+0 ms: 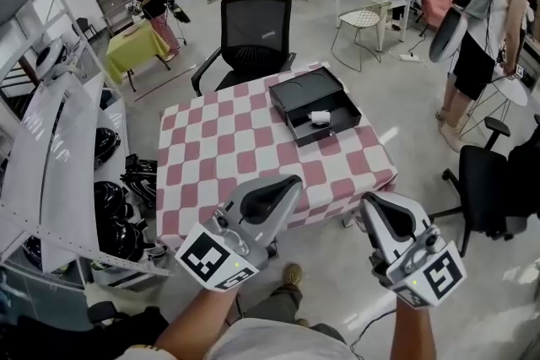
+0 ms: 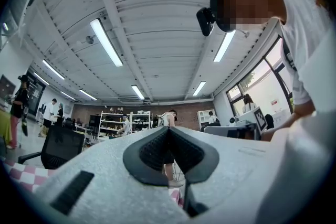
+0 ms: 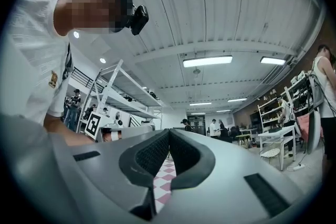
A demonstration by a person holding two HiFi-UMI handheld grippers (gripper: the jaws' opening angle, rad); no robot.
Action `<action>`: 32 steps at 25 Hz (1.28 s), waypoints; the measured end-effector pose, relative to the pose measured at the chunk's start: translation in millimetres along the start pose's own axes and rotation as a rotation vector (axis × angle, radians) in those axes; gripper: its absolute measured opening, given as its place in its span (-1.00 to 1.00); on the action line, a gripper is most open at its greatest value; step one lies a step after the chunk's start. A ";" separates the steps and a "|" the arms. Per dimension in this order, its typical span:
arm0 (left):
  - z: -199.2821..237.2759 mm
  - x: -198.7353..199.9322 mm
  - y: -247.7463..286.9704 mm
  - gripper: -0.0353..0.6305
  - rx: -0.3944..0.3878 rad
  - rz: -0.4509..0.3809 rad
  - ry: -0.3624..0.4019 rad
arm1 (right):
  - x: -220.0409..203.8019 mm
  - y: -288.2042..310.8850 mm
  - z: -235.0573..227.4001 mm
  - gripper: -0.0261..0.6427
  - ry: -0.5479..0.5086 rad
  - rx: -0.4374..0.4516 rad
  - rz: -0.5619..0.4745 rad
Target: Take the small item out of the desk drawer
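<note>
A black desk drawer unit sits on the far right part of the pink-and-white checkered table. Its drawer is pulled out toward me, and a small white item lies inside. My left gripper is held in front of the table's near edge, well short of the drawer, shut and holding nothing. My right gripper is beside it, off the table's near right corner, also shut with nothing held. In both gripper views the jaws point up toward the ceiling, with the left gripper and right gripper showing pads closed together.
A black office chair stands behind the table. Another black chair is at the right, with a person standing beyond it. White shelving and black helmets fill the left. More people and desks are at the back.
</note>
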State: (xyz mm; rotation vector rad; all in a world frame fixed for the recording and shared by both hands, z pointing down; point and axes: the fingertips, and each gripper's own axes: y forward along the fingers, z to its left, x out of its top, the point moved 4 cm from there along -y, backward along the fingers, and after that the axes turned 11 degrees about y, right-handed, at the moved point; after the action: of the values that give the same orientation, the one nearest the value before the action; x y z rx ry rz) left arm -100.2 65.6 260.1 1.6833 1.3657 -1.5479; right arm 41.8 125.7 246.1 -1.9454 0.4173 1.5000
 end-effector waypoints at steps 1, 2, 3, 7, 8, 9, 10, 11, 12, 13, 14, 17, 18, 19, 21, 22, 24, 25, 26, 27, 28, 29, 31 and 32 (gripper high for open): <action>7.6 -2.6 4.7 -0.85 -0.003 -0.001 0.000 | 0.0 6.6 -6.4 -0.89 0.002 -0.004 0.000; 15.3 -5.1 9.3 -0.85 -0.006 -0.002 0.002 | -0.4 13.2 -13.1 -0.89 0.004 -0.008 0.002; 23.4 -7.6 13.8 -0.85 -0.008 -0.001 0.004 | -1.0 20.2 -19.8 -0.89 0.005 -0.012 0.004; 58.6 -22.2 30.5 -0.85 -0.015 0.001 0.005 | -4.2 50.0 -47.2 -0.89 0.015 -0.021 -0.006; 67.3 -27.8 34.7 -0.85 -0.016 0.001 0.003 | -7.4 56.4 -55.2 -0.89 0.015 -0.026 -0.003; 75.8 -33.9 39.1 -0.85 -0.017 0.002 0.001 | -12.1 61.6 -64.1 -0.89 0.012 -0.033 0.006; 84.0 -40.2 43.7 -0.85 -0.019 0.003 0.000 | -17.6 65.8 -73.3 -0.89 0.005 -0.041 0.020; 91.7 -46.2 48.5 -0.85 -0.022 0.003 0.000 | -22.2 70.4 -81.7 -0.89 -0.001 -0.048 0.032; 99.1 -51.5 53.2 -0.85 -0.026 0.004 0.000 | -24.7 76.1 -88.5 -0.89 -0.004 -0.052 0.037; 106.2 -56.2 57.8 -0.85 -0.030 0.005 0.000 | -26.8 81.5 -95.0 -0.89 -0.008 -0.058 0.042; 112.9 -60.4 62.1 -0.85 -0.035 0.006 -0.001 | -29.5 85.6 -102.0 -0.89 -0.017 -0.068 0.054; 130.2 -73.5 72.7 -0.85 -0.059 0.029 -0.009 | -34.9 98.5 -119.1 -0.89 -0.034 -0.091 0.075; 135.3 -77.3 75.9 -0.85 -0.066 0.034 -0.010 | -35.8 103.2 -123.1 -0.89 -0.036 -0.095 0.076; 140.4 -80.3 79.2 -0.85 -0.071 0.032 -0.008 | -36.6 107.5 -126.6 -0.89 -0.038 -0.098 0.078; 150.3 -84.9 85.8 -0.85 -0.078 0.021 0.002 | -38.5 114.5 -132.3 -0.89 -0.043 -0.105 0.085; 154.9 -86.9 89.2 -0.85 -0.081 0.015 0.007 | -39.3 117.2 -134.8 -0.89 -0.045 -0.108 0.090; 161.8 -92.2 95.4 -0.85 -0.088 0.018 0.010 | -40.8 120.9 -140.1 -0.89 -0.048 -0.114 0.102; 164.1 -95.7 97.9 -0.85 -0.092 0.028 0.008 | -41.6 122.0 -143.0 -0.89 -0.049 -0.118 0.108; 165.7 -100.0 100.1 -0.85 -0.099 0.043 0.005 | -42.2 123.0 -146.1 -0.89 -0.049 -0.121 0.112; 167.0 -104.6 102.2 -0.85 -0.106 0.058 0.004 | -42.4 123.9 -149.4 -0.89 -0.050 -0.123 0.116; 168.5 -108.9 104.9 -0.85 -0.113 0.071 0.007 | -42.2 125.0 -153.0 -0.89 -0.052 -0.124 0.119; 170.1 -112.9 108.2 -0.85 -0.119 0.082 0.012 | -41.7 126.3 -157.1 -0.89 -0.055 -0.124 0.122; 173.3 -121.1 115.4 -0.85 -0.130 0.112 0.018 | -41.0 129.1 -166.0 -0.89 -0.059 -0.121 0.128; 174.6 -125.2 119.0 -0.85 -0.135 0.131 0.020 | -41.0 130.3 -170.5 -0.89 -0.058 -0.118 0.131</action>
State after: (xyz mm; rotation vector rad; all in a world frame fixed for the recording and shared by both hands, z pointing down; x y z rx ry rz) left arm -58.7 -173.0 300.4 1.6749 1.3108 -1.3396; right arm 78.2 -88.2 271.7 -1.9925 0.4473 1.6944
